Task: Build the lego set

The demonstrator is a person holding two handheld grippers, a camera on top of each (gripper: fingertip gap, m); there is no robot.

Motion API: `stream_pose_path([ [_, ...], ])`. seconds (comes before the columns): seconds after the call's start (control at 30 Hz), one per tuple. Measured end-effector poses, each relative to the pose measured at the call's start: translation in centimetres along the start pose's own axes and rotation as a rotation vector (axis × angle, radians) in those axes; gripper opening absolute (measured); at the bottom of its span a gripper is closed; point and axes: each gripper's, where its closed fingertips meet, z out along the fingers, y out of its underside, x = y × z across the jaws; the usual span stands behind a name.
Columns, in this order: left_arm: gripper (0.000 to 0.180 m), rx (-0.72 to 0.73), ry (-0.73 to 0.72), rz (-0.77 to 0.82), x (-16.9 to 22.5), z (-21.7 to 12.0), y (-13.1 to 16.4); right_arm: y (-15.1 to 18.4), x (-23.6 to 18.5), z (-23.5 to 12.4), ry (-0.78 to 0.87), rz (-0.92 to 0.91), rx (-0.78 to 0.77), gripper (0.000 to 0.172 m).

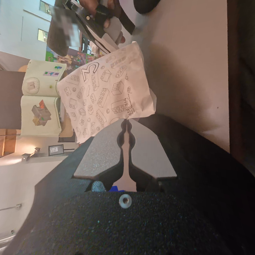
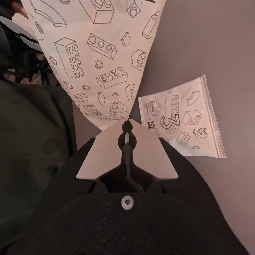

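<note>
A white paper bag (image 1: 104,93) printed with brick outlines hangs in the air between my two grippers. In the left wrist view my left gripper (image 1: 127,120) is shut on one edge of the bag. My right gripper (image 1: 111,50), held by a hand, grips the opposite end at the top of that view. In the right wrist view my right gripper (image 2: 127,121) is shut on the bag (image 2: 96,58), and a sliver of paper shows between its fingers (image 2: 124,132). The bag spreads upward from the pinch.
A second, smaller paper bag (image 2: 179,121) lies flat on the grey table (image 2: 207,48) to the right. An open instruction booklet (image 1: 41,99) stands behind the bag, with colourful set boxes (image 1: 71,59) beyond. Dark clothing (image 2: 27,138) fills the left side. My hands' fingertips stand some 20 centimeters from each other.
</note>
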Motion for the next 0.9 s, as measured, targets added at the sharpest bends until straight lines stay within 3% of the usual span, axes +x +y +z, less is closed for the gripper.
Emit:
stream_pose_path([
  [0.2,0.000,-0.050,-0.128,-0.001,-3.5,-3.3,0.7,-3.8,-1.9,-0.9,-0.025,-0.062,0.041,0.000],
  [0.4,0.000,-0.172,-0.266,-0.037,-7.4,-9.2,3.8,-11.4,-5.4,-0.4,-0.052,-0.205,0.019,0.000],
  [0.7,0.000,-0.292,-0.451,-0.279,-9.8,-19.0,11.9,-23.4,-9.6,6.0,-0.202,-0.287,-0.024,0.000],
  [0.9,0.000,-0.366,-0.476,-0.363,-7.5,-21.3,16.4,-27.4,-9.7,10.8,-0.217,-0.284,-0.078,0.000],
])
